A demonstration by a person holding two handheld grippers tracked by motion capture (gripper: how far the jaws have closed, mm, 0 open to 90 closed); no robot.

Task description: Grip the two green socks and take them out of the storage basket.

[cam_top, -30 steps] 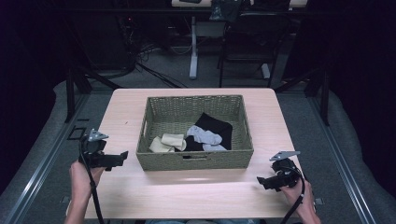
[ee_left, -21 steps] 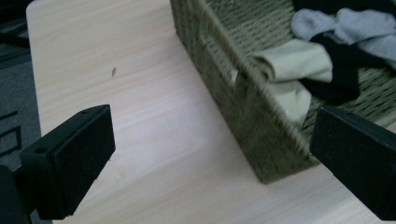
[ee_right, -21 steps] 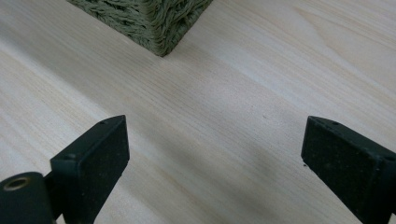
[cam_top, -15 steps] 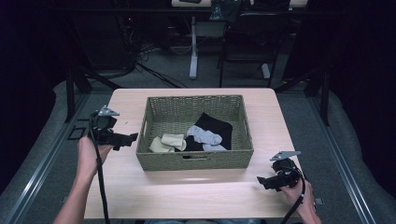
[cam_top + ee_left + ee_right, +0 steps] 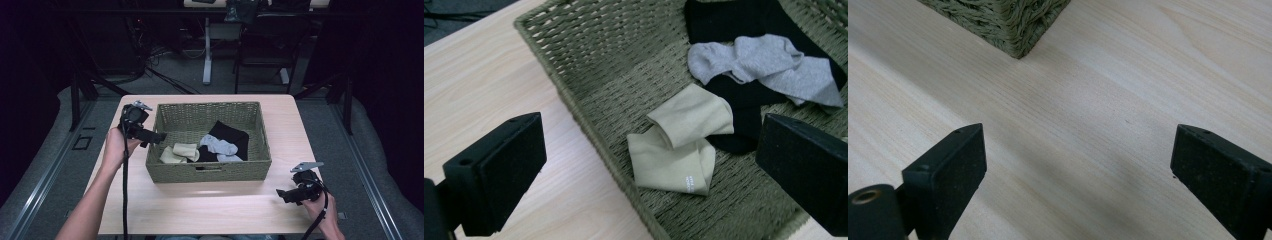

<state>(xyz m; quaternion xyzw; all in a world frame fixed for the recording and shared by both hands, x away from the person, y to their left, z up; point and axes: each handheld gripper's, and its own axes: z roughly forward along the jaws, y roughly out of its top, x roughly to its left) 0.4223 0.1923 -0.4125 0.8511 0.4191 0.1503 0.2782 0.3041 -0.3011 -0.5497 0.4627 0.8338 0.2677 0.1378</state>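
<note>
Beige socks (image 5: 679, 145) | in wicker basket (image 5: 210, 172) beside grey, black socks | left hand-held gripper (image 5: 150, 135) jaws apart above

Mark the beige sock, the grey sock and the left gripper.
beige sock (image 5: 674, 150): left gripper view, on its folded middle.
grey sock (image 5: 769, 67): left gripper view, mid-fabric.
left gripper (image 5: 161, 137): high view, at its open fingertips over the basket's left rim.

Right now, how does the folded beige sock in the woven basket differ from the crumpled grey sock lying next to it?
The folded beige sock is pale tan and doubled over fairly flat; the crumpled grey sock is light grey, bunched and wrinkled. The beige one rests mostly on the bare floor of the woven basket, near its left wall; the grey one lies on top of black fabric toward the middle. Both are soft, untouched, and inside the same basket.
</note>
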